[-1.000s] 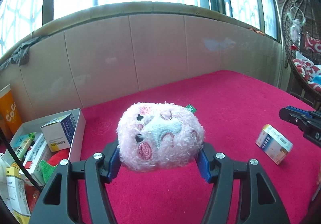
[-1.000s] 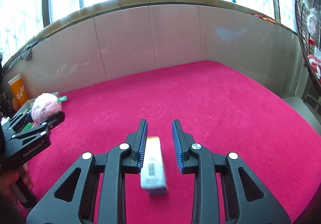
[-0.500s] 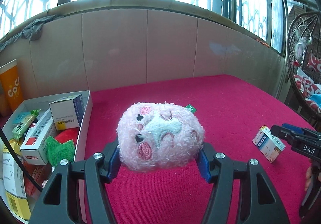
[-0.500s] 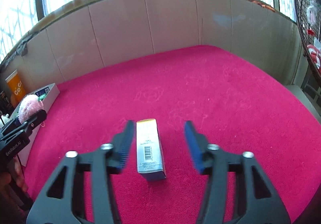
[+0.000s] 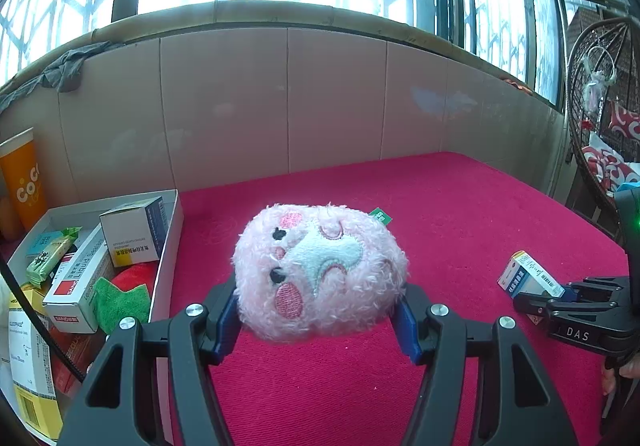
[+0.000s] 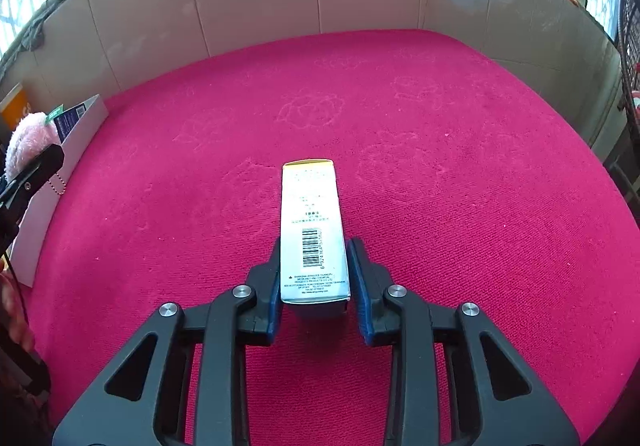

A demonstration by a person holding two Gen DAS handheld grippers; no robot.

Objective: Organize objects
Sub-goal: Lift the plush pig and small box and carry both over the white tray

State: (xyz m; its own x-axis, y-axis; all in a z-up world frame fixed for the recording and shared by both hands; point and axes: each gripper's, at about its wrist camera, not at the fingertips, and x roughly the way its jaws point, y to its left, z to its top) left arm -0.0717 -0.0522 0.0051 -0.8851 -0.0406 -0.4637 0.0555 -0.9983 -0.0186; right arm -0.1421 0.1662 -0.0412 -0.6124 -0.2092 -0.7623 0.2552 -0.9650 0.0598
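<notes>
My left gripper is shut on a fluffy pink plush toy and holds it above the red cloth, just right of an open white box full of packages. My right gripper is shut on a small white medicine box with a barcode, which lies lengthwise on the cloth. In the left wrist view the right gripper shows at far right, on the medicine box. In the right wrist view the plush toy and the white box show at far left.
The white box holds several cartons, a snack bar and a red and green cloth item. An orange cup stands behind it. A beige padded wall rims the red cloth. A wicker chair is at right.
My right gripper opened around the medicine box half a second ago and has now shut on it. My left gripper has carried the plush toy closer to the white box.
</notes>
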